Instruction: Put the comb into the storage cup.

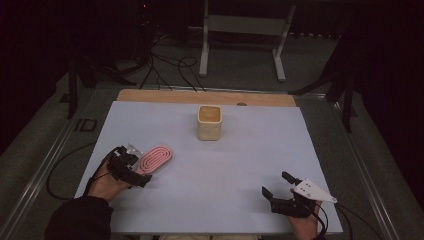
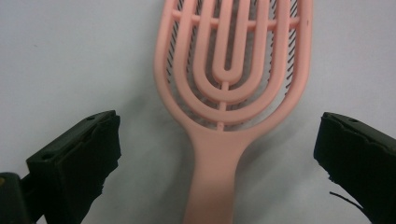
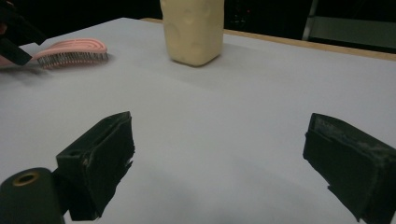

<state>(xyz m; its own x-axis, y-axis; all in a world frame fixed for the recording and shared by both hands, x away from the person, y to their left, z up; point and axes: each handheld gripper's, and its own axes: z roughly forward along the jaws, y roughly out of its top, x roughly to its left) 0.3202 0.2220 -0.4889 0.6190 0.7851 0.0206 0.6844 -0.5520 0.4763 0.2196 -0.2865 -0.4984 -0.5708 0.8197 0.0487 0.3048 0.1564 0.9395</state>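
Pink plastic makes up the hairbrush (image 2: 232,93), which lies on the white table sheet (image 1: 225,165) bristles down, between the spread jaws of the left gripper (image 2: 219,154). This gripper is released; its jaws stand wide on either side of the handle and touch nothing. The brush looks light and stiff, with an open, ribbed head that may flex a little. Its smooth surface could slip, so I judge the narrow solid handle, just ahead of the jaws, is the best place to hold. The long axis runs straight away from the left gripper: handle toward it, rounded head pointing away. The right gripper (image 1: 280,192) is also released and holds nothing, well apart from the brush, with the cream cup (image 3: 192,30) far ahead of it.
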